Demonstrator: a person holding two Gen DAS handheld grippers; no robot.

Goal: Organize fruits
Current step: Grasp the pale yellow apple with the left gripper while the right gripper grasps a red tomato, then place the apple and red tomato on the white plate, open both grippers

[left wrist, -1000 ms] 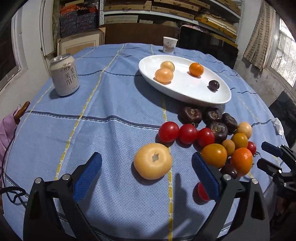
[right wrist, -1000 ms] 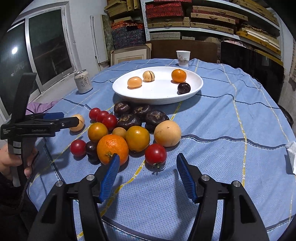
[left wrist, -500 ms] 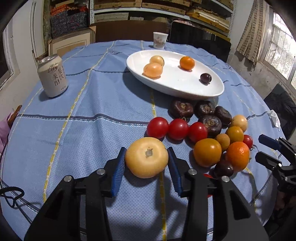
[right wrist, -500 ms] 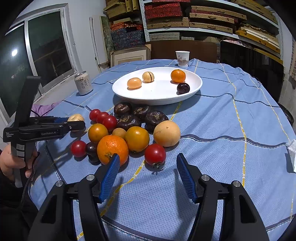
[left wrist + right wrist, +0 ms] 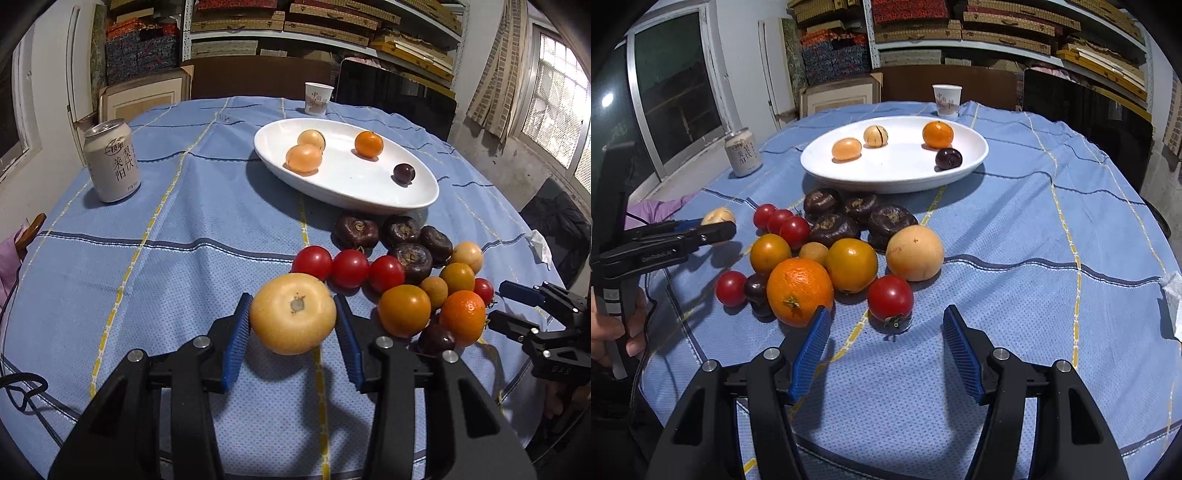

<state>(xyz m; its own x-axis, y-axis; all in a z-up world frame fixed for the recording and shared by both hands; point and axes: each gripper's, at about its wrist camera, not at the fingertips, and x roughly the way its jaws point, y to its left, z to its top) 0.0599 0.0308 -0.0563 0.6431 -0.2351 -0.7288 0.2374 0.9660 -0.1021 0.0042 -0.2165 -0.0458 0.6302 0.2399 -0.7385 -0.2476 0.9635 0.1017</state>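
My left gripper (image 5: 293, 325) is shut on a pale yellow round fruit (image 5: 293, 313) and holds it just above the blue cloth; it shows in the right wrist view (image 5: 718, 218) too. A white oval plate (image 5: 413, 201) at the back holds two pale fruits, an orange and a dark plum. A pile of red tomatoes (image 5: 349, 267), dark brown fruits (image 5: 410, 258) and oranges (image 5: 461, 317) lies right of the held fruit. My right gripper (image 5: 886, 334) is open and empty, just short of a red tomato (image 5: 890, 297) beside an orange (image 5: 799, 290).
A drink can (image 5: 112, 160) stands at the left of the table. A paper cup (image 5: 317, 98) stands behind the plate. A crumpled tissue (image 5: 539, 243) lies at the right edge. Shelves, boxes and a dark chair back are behind the table.
My left gripper closed on the pale yellow fruit and has lifted it slightly, closer to the camera. The right gripper has stayed still and open.
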